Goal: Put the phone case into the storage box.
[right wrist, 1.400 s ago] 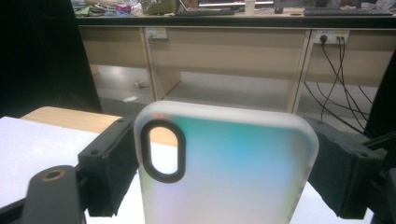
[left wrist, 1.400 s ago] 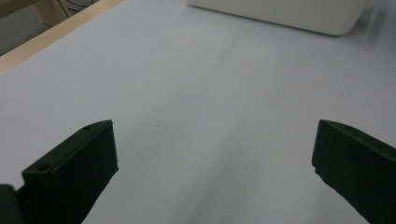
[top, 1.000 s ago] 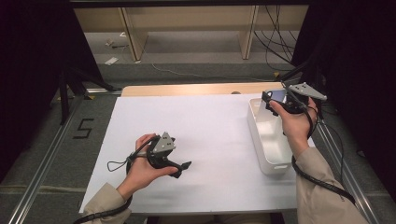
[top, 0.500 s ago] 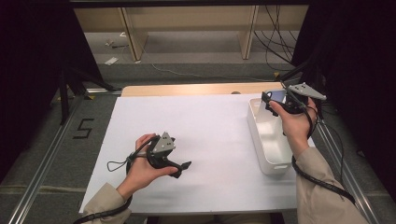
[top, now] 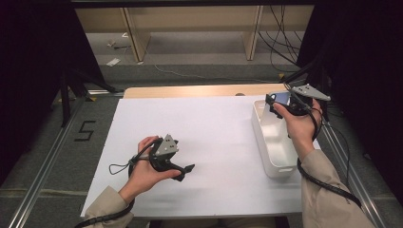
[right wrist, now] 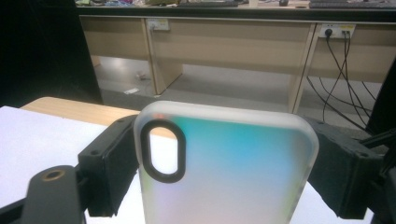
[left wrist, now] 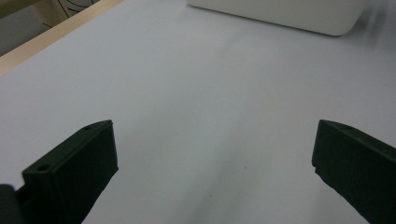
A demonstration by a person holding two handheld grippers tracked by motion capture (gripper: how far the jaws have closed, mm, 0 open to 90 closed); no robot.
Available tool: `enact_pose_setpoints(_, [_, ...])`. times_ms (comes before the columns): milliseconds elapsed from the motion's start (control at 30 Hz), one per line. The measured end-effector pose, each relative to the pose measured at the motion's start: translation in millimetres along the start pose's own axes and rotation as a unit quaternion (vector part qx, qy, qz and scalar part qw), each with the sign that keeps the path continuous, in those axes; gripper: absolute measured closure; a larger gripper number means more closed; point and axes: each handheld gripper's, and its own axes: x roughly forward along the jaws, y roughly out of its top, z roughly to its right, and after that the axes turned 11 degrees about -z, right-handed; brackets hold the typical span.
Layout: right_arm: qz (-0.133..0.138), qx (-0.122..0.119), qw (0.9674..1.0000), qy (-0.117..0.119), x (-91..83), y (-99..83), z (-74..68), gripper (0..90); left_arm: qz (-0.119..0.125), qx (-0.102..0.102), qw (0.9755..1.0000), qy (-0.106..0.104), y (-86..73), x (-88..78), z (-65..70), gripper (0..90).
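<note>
Above the far end of the long white plastic bin [top: 273, 142], which sits along the right edge of the white surface [top: 214, 137], the right hand-held gripper [top: 280, 100] holds a translucent frosted phone case with a teal tint and a black-rimmed camera cutout [right wrist: 224, 168], its jaws clamped on the case's two long sides. The case stands upright, long axis pointing away from the hand, and the bin lies directly beneath and toward the person, so a lowering seems the likely move. Well apart, near the front left of the surface, the left hand-held gripper [left wrist: 212, 158] rests with jaws wide and nothing between them.
</note>
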Motion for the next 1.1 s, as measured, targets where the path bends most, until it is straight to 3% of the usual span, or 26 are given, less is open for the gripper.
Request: enact_pose_setpoints(1100, [-0.032, -0.011, 0.9994, 0.002, 10.8, 6.3, -0.7, 18.3, 0.002, -0.002, 1.0, 0.001, -0.1, -0.8, -1.7, 0.0])
